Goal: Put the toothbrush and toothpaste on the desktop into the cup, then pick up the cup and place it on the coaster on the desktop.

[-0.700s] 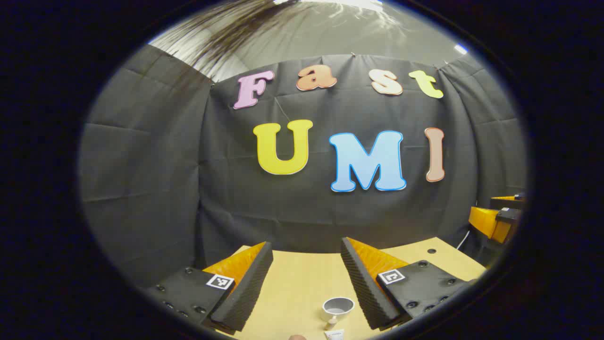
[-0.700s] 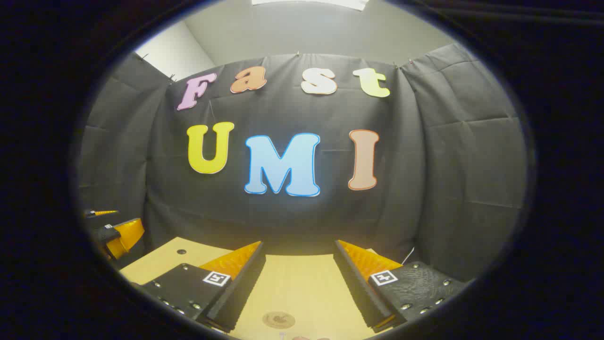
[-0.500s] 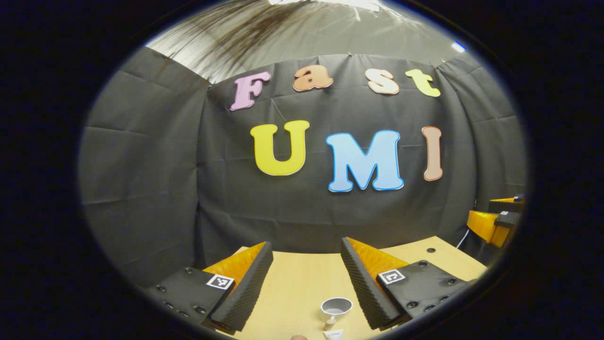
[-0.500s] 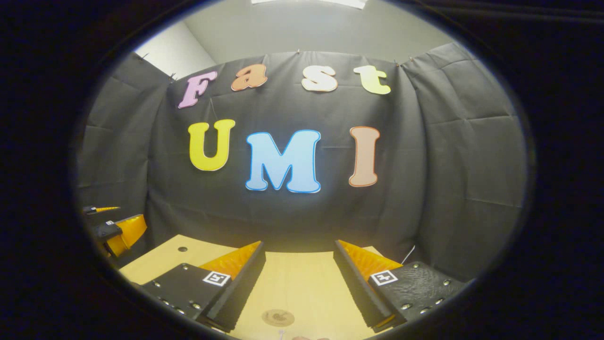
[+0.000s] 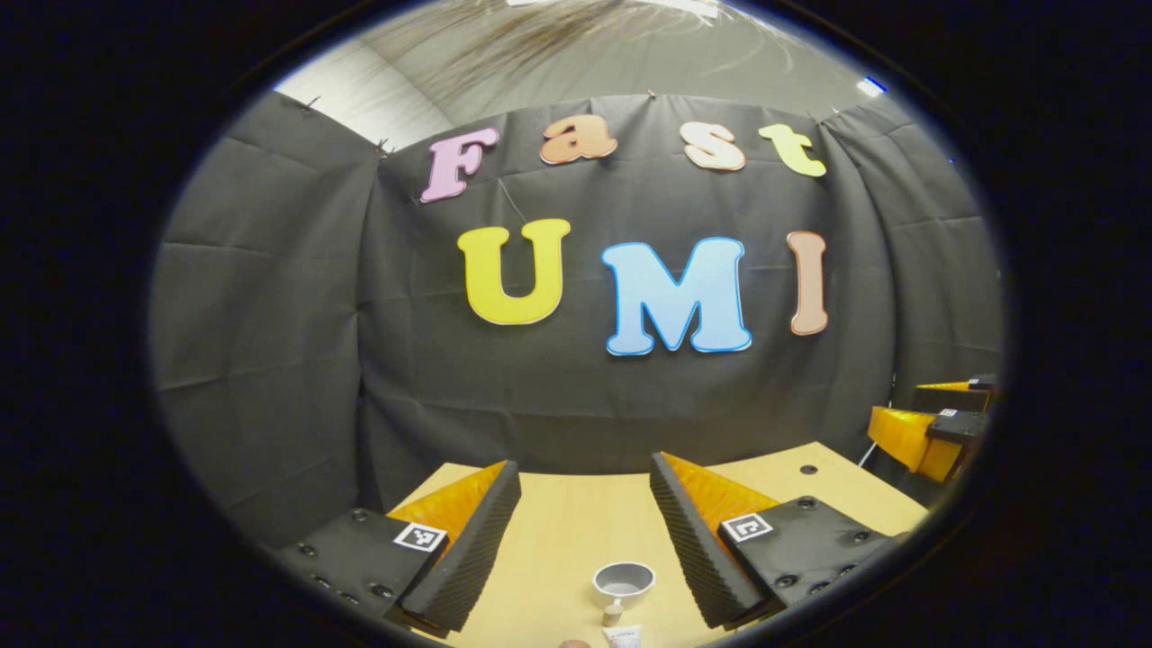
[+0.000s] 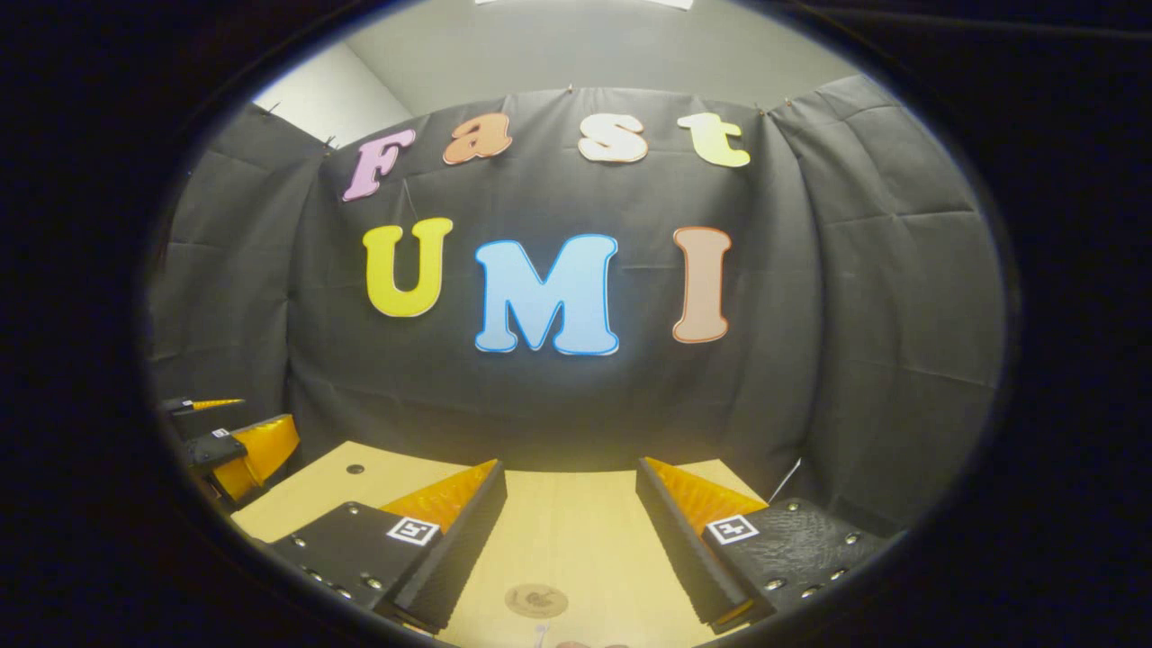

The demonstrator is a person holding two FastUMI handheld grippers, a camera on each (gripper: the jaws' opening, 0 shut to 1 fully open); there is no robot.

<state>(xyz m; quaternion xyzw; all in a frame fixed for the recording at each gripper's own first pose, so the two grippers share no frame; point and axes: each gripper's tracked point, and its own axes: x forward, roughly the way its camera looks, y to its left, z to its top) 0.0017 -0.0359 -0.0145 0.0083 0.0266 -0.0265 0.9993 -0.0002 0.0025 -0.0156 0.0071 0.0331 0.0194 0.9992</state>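
Grey cup (image 5: pixel 623 582), pale wood desktop (image 5: pixel 576 531), brown coaster (image 6: pixel 536 599)

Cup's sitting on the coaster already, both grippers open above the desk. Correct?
Not quite. The cup stands on the bare desk in the left gripper view, and the coaster lies empty in the right gripper view. The left gripper and right gripper are both open above the desk, as you said.

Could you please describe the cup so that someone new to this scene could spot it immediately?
Start from the light wooden desktop in front of the black cloth wall. In the left gripper view, a small grey round cup stands upright and empty on it. It is the one open-topped bowl shape, just beyond the small white toothpaste tube.
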